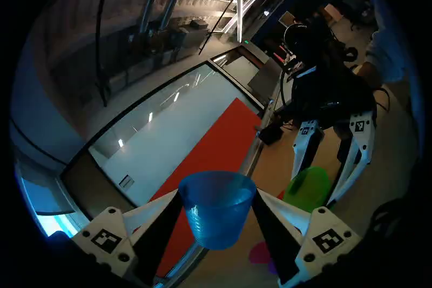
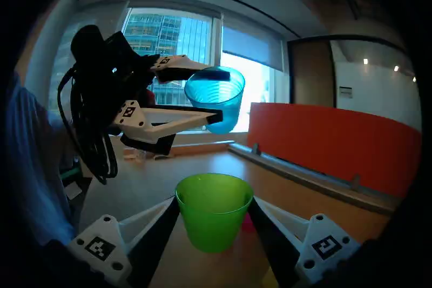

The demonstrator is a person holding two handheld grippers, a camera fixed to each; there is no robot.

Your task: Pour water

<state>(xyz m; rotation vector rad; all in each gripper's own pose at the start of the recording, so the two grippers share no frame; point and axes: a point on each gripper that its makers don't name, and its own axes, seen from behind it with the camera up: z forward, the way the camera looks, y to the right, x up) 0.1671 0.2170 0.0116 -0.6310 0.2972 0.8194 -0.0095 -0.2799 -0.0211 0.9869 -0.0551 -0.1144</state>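
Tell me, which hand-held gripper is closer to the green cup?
Right: the right hand-held gripper clamps the green cup. The left hand-held gripper holds the blue cup, higher and apart.

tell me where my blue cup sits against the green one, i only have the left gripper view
Observer: In the right gripper view the blue cup is higher than the green cup and beyond it, with a clear gap between them.
Operator: is it tipped
Observer: Hardly. It stands roughly upright with its base down, and no stream shows between the cups.
Operator: is green level
Observer: Yes. Its mouth faces up, about level, between the fingers of the right gripper. I cannot tell whether there is water in it.
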